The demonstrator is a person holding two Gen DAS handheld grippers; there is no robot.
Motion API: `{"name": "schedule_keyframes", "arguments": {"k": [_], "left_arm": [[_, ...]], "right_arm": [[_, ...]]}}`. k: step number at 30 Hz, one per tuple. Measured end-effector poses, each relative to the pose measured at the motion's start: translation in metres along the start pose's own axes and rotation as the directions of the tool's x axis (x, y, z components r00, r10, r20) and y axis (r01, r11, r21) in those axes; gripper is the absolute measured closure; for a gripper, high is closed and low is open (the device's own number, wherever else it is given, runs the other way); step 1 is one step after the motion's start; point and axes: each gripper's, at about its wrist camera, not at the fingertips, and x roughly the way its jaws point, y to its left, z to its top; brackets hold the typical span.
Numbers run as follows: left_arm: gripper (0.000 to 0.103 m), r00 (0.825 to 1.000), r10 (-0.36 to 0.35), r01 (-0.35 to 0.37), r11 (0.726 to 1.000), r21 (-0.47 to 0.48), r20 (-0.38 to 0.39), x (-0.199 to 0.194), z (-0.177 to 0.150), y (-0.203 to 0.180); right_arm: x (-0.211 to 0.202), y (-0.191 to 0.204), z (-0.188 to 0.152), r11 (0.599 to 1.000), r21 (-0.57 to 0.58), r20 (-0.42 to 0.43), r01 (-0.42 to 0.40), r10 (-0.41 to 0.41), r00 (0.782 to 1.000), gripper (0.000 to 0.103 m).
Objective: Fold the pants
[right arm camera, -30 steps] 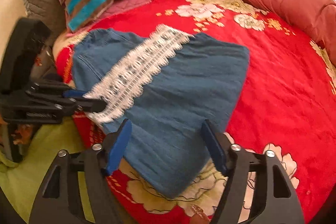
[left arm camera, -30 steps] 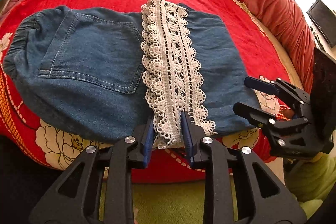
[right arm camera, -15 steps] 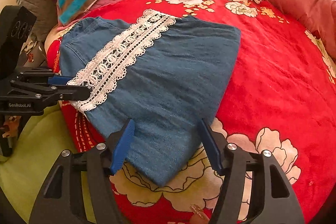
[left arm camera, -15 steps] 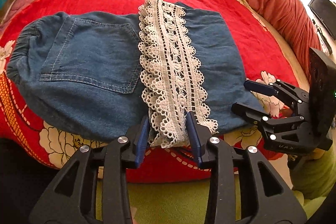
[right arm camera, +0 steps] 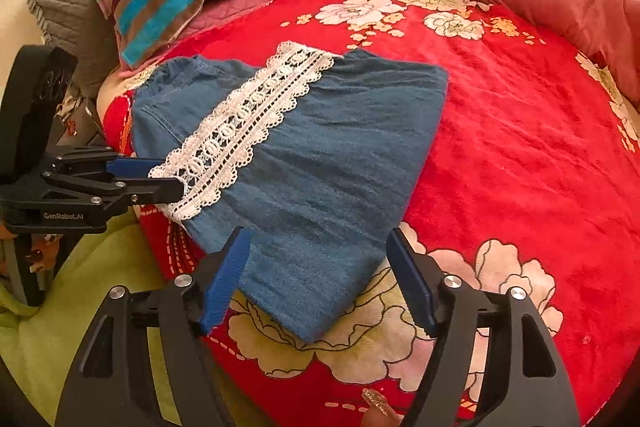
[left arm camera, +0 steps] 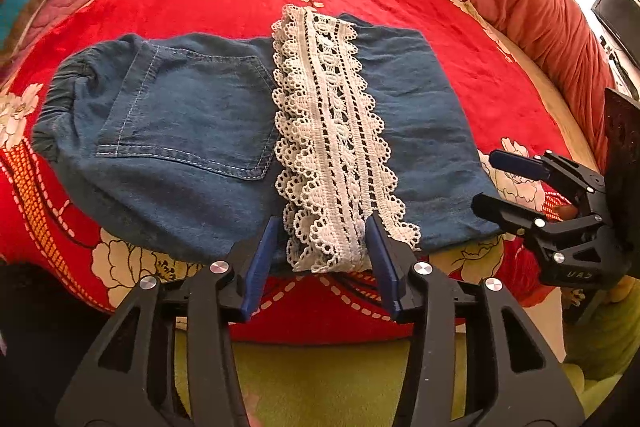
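Both of your grippers stand open: the left gripper (left arm camera: 324, 251), jaws just widened, straddles the lace strip (left arm camera: 332, 131) untouched, the right gripper (right arm camera: 320, 279) brackets the near corner of the folded pants (right arm camera: 320, 163), lying flat on the red blanket (right arm camera: 520, 131).

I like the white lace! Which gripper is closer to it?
Left. The left gripper straddles the lace at its near end, jaws just opened. The right gripper sits over plain denim beside it.

Left hand-held gripper (left arm camera: 324, 247) jaws just opened, releasing lace trim (left arm camera: 332, 147).
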Motion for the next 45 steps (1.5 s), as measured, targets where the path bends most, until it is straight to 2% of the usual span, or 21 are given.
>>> {"name": "schedule_keyframes", "arguments": {"k": [5,9,12,14,21,23,29,45], "left_arm": [[0.061,1.0,0.007,-0.007,1.0,-0.002,0.009,-0.004,-0.001,0.0],[0.058,1.0,0.015,-0.015,1.0,-0.007,0.019,-0.009,-0.001,0.001],[0.051,0.999,0.026,-0.025,1.0,-0.011,0.032,-0.013,-0.001,0.002],[0.044,0.998,0.035,-0.035,0.999,-0.013,0.044,-0.017,-0.001,0.002],[0.031,0.993,0.084,-0.084,0.996,-0.01,0.087,-0.03,0.0,0.002],[0.023,0.991,0.095,-0.094,0.996,-0.012,0.095,-0.034,0.0,0.004],[0.012,0.986,0.12,-0.118,0.993,-0.025,0.114,-0.041,-0.001,0.008],[0.01,0.969,0.175,-0.159,0.982,-0.101,0.173,-0.063,-0.006,0.033]], "right_arm": [[-0.006,-0.002,0.002,1.0,0.018,0.021,0.01,-0.01,1.0,0.02],[-0.01,-0.004,0.004,0.999,0.034,0.033,0.009,-0.01,0.999,0.018],[-0.013,-0.006,0.005,0.999,0.05,0.046,0.017,-0.019,0.999,0.009],[-0.015,-0.009,0.005,0.998,0.059,0.051,0.015,-0.018,0.999,0.009],[-0.02,-0.013,0.005,0.996,0.083,0.057,0.027,-0.032,0.998,0.006],[-0.021,-0.012,0.006,0.996,0.084,0.057,0.031,-0.036,0.998,0.006],[-0.024,-0.009,0.011,0.997,0.075,0.068,0.033,-0.038,0.997,0.005],[-0.035,0.013,0.048,0.999,0.016,0.126,0.033,-0.034,0.991,0.005]]}}
